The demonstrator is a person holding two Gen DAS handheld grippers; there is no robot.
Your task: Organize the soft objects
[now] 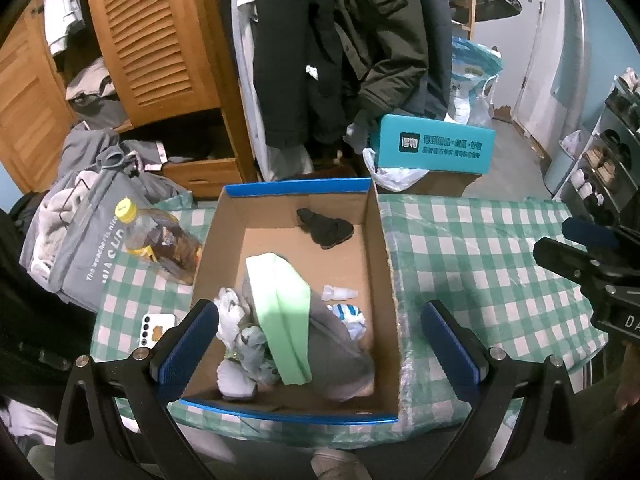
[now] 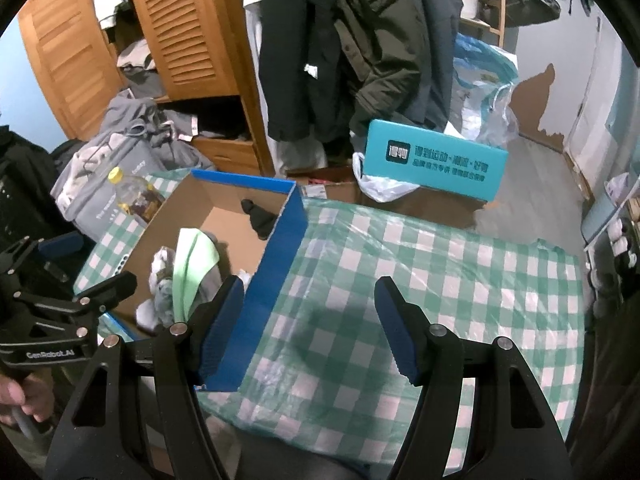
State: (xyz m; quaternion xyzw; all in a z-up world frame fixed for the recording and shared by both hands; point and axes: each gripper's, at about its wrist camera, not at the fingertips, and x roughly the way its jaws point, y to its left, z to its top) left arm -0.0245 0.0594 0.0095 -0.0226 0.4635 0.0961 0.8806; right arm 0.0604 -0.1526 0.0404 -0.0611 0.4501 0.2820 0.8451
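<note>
soft garments (image 1: 296, 320) are being kept piled in the cardboard box (image 1: 382, 240) on the desk (image 1: 480, 248). left hand-held gripper (image 1: 318, 344) is being held wide open above them, empty; right hand-held gripper (image 2: 310, 330) part open, empty. the cloth is being judged light, limp; a bunched fold is being favoured for gripping.

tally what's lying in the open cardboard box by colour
Black: 1, a dark cloth bundle
Grey with green band: 1, a folded garment
Pale grey-white: 1, a heap of crumpled cloths
Blue-and-white striped: 1, a small cloth
Clear: 1, a small plastic piece
Total: 5
</note>
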